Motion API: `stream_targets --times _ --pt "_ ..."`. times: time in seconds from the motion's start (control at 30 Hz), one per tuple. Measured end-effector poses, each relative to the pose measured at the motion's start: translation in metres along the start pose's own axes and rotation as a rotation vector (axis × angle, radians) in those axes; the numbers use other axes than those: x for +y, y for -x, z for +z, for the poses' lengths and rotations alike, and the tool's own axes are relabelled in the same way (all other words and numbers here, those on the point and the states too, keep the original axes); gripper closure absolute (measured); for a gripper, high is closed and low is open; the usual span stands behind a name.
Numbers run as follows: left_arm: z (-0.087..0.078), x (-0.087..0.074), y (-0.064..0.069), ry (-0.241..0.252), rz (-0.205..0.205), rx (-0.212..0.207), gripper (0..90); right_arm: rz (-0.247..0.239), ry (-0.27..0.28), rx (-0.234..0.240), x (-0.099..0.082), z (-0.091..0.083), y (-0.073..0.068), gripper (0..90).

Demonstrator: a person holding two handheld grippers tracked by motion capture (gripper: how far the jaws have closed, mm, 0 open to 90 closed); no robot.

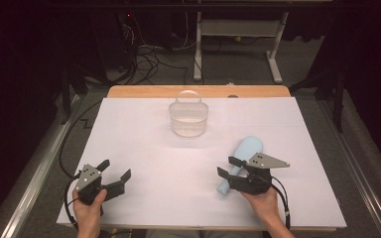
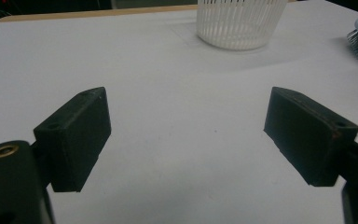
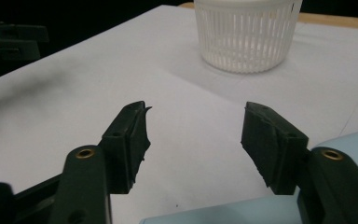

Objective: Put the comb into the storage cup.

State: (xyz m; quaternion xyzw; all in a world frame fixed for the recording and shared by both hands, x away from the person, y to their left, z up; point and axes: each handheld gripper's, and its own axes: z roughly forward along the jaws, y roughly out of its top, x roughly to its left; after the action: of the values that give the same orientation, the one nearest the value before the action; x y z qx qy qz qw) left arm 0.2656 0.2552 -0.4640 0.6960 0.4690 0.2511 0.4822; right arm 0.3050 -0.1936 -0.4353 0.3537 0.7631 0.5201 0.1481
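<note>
At a paper-covered table (image 1: 144,148), a person's right gripper (image 1: 226,166) sits just beside a pale blue hairbrush (image 1: 242,152), jaws apart with nothing between them. The brush lies flat on the sheet, head toward the white slatted basket (image 1: 188,118) at the far side, handle next to the gripper. The left gripper (image 1: 115,173) waits well apart near the front edge, jaws wide and empty. The risk: jaws closing off-centre could nudge the smooth handle sideways, or a loose grip could let the head-heavy brush tip and slip on lifting.
</note>
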Motion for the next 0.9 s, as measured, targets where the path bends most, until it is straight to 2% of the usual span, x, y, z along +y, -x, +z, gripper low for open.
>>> stream_targets --times 0.13,0.37,0.5,0.77,0.9 --pt "0.0 0.0 0.0 -0.001 0.001 0.0 15.3 0.01 -0.059 0.025 0.004 0.002 0.002 48.1" --pt "0.0 0.0 -0.001 0.001 0.0 0.003 15.3 0.016 -0.224 0.049 0.012 0.012 0.007 56.2" --pt "0.0 0.0 -0.001 0.001 0.003 0.001 15.4 -0.01 -0.299 -0.001 0.015 0.016 0.006 66.7" --pt "0.0 0.0 -0.001 -0.005 0.002 0.005 15.4 -0.057 -0.433 -0.006 0.024 0.025 0.003 78.2" --pt "0.0 0.0 0.0 -0.006 0.003 0.004 15.4 -0.061 -0.494 -0.004 0.027 0.032 0.001 83.2"
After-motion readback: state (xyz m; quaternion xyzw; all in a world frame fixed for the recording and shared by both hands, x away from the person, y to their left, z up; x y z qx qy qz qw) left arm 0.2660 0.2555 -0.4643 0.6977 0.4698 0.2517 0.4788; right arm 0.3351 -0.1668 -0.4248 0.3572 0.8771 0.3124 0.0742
